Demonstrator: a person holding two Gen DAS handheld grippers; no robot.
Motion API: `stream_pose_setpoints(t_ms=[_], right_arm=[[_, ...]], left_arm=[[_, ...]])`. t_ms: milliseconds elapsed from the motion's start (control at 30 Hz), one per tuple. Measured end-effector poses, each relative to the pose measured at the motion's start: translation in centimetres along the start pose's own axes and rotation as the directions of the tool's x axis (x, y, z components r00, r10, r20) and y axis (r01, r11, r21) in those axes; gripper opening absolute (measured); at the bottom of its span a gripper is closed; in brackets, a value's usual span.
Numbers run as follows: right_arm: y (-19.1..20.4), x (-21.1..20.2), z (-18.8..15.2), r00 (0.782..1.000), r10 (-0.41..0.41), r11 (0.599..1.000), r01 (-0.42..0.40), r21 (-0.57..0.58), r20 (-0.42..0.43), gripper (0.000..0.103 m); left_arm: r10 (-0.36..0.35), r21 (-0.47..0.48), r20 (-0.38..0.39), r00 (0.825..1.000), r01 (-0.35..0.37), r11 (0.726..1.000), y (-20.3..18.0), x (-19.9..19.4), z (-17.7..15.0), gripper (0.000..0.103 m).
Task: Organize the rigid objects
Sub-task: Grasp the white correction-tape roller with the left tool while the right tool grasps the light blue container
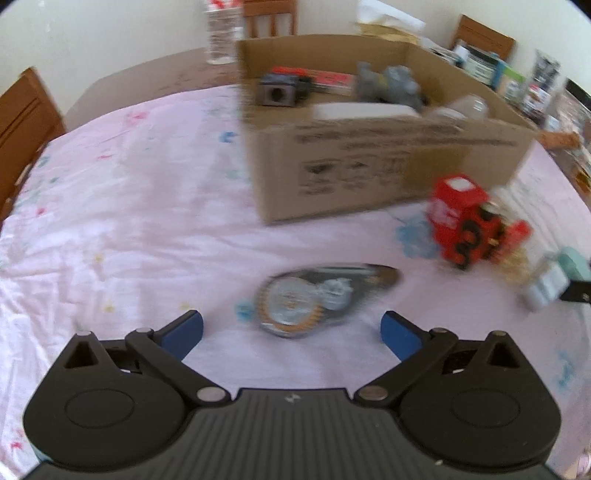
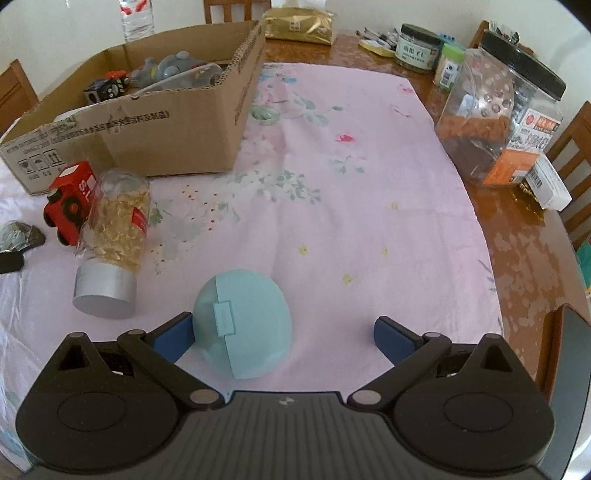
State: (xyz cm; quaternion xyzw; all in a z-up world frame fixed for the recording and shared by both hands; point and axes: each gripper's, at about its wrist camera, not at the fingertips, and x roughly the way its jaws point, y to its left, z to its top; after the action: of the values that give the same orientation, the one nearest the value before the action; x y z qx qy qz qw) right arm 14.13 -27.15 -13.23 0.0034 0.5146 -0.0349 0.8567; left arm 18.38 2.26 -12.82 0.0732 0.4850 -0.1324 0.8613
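My left gripper (image 1: 291,334) is open just short of a flat tape dispenser (image 1: 317,299) lying on the pink cloth. The left wrist view is blurred. Beyond it stands an open cardboard box (image 1: 369,162) holding a grey toy (image 1: 395,83), a black cube (image 1: 277,94) and other pieces. A red toy train (image 1: 469,221) sits right of the box. My right gripper (image 2: 282,332) is open around a light blue egg-shaped case (image 2: 242,325), its left finger close against the case. A clear bottle of golden pieces (image 2: 114,236) lies to the left, next to the red train (image 2: 68,201) and the box (image 2: 147,125).
Big clear jars (image 2: 506,107) and small containers (image 2: 417,48) stand on the bare wooden table (image 2: 524,236) at the right. A gold packet (image 2: 299,22) and a water bottle (image 2: 136,14) are at the back. Wooden chairs (image 1: 22,122) surround the table.
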Motion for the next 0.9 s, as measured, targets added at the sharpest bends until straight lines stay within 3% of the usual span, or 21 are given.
stream_pose_setpoints(t_ms=[233, 533, 700, 767, 900], right_arm=[[0.0, -0.6, -1.6, 0.998, 0.003, 1.000, -0.003, -0.005, 0.066, 0.103], [0.1, -0.8, -2.1, 0.995, -0.002, 1.000, 0.001, 0.002, 0.099, 0.103], [0.4, -0.9, -2.3, 0.994, -0.005, 1.000, 0.004, 0.006, 0.105, 0.103], [0.5, -0.9, -2.3, 0.994, -0.002, 1.000, 0.002, 0.002, 0.105, 0.103], [0.7, -0.9, -2.2, 0.995, 0.009, 1.000, -0.007, -0.013, 0.103, 0.103]], left_arm=[[0.031, -0.050, 0.015, 0.999, -0.030, 0.998, -2.6, 0.4, 0.7, 0.102], [0.080, -0.120, 0.059, 0.995, -0.072, 0.990, -2.1, 1.0, 0.9, 0.102], [0.087, -0.135, 0.061, 0.994, -0.078, 0.988, -2.4, 1.0, 1.0, 0.097], [0.084, -0.130, 0.065, 0.994, -0.075, 0.989, -2.7, 0.8, 1.1, 0.090], [0.071, -0.111, 0.073, 0.995, -0.062, 0.992, -3.1, 0.7, 1.2, 0.090]])
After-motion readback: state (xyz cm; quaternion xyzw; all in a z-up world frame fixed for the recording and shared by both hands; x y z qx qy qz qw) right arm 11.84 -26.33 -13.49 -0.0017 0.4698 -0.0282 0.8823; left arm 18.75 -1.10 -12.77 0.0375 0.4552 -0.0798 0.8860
